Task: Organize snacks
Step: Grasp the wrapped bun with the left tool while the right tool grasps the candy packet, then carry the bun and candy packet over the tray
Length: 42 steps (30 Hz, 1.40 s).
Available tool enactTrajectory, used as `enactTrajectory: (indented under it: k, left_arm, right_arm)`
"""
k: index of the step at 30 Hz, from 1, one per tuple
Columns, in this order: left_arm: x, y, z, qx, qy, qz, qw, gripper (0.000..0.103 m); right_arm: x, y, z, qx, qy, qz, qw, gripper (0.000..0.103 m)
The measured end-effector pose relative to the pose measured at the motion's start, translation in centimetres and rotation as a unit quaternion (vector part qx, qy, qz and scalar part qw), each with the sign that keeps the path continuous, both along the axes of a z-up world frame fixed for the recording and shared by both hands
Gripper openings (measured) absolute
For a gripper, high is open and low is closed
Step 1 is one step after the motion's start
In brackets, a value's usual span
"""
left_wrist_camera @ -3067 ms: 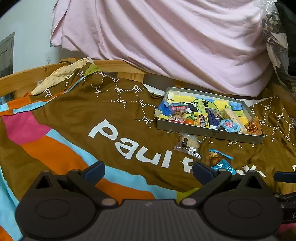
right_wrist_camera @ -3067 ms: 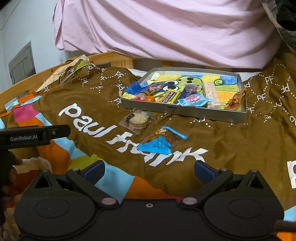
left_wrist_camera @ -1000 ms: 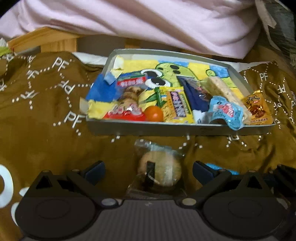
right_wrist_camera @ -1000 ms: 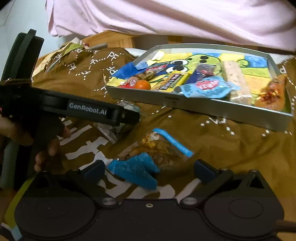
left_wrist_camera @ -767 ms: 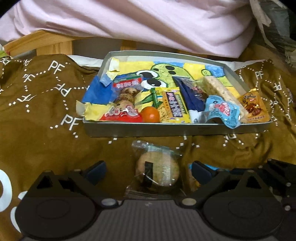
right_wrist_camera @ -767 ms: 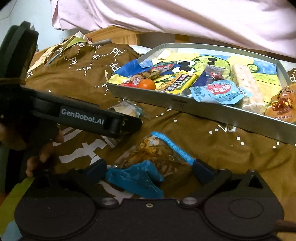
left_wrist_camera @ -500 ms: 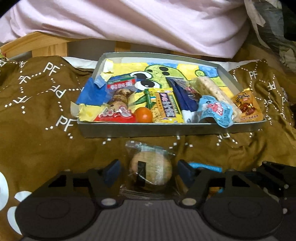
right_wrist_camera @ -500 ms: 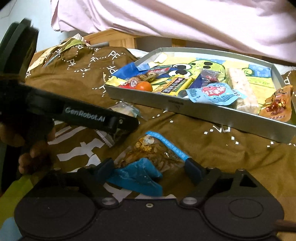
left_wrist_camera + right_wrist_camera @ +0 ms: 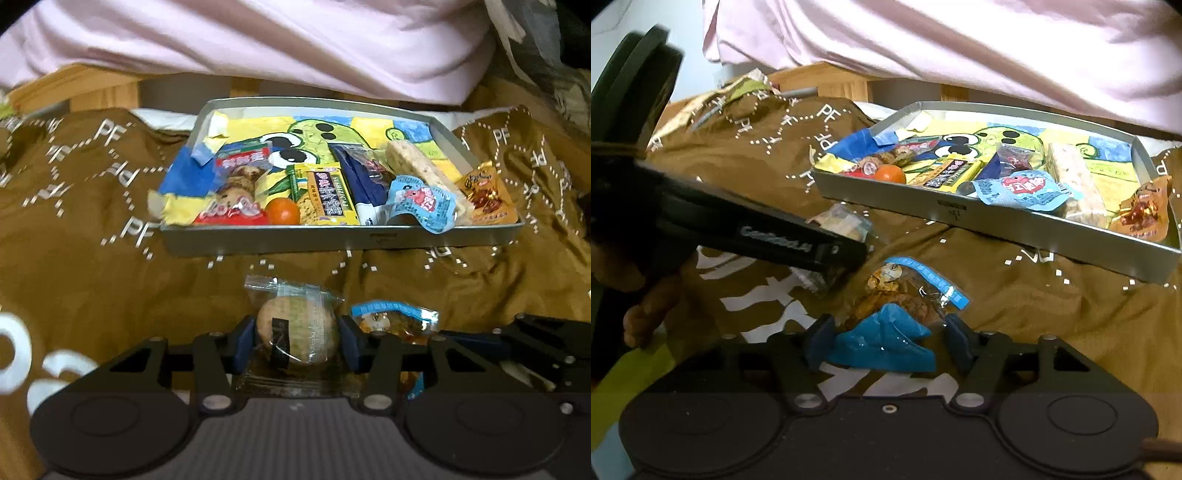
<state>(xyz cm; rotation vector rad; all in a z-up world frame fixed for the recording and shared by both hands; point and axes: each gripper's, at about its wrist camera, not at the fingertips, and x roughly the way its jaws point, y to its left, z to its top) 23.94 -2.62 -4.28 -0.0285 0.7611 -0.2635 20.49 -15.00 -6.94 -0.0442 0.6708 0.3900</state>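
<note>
Brown blanket (image 9: 92, 266), tray (image 9: 332, 242) at far edge. Both claws just closing: left gripper (image 9: 297, 341) pinches cookie (image 9: 297, 334); right gripper (image 9: 886, 345) brackets blue packet (image 9: 882, 345), contact unclear. Next: lift to tray.

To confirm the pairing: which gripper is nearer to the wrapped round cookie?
Left. The left gripper has the wrapped round cookie between its pads; the right gripper straddles the blue-ended packet beside it.

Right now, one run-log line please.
left gripper: closing on wrapped cookie | right gripper: closing around blue-ended snack bag | tin tray: both outside

Black gripper (image 9: 297, 345) bodies, blue-padded fingers (image 9: 243, 341), silver screws, white GenRobot lettering
</note>
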Motion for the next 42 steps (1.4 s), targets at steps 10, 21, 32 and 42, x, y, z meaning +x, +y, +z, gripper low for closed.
enactTrajectory:
  k: [10,21,32,42]
  left_arm:
    - [-6.8,1.1,1.1,-0.045,-0.034,0.059,0.9967,0.052]
    - [-10.4,1.2,1.7,-0.060,-0.034,0.089,0.9937,0.052]
    - [-9.0,1.6,1.2,-0.057,-0.026,0.096,0.9934,0.052]
    - [-9.2,2.5,1.4,-0.072,-0.029,0.107,0.9913,0.052]
  right_arm:
    - [-2.5,-1.2,1.7,0.030,-0.019,-0.002,0.999,0.057]
    - [-4.0,-1.6,2.6,0.031,-0.017,-0.010,0.999,0.036]
    - [0.0,-1.0,0.8,0.078,0.065,-0.009,0.995,0.072]
    - [0.0,-0.4,0.6,0.064,0.022,-0.023,0.997,0.034]
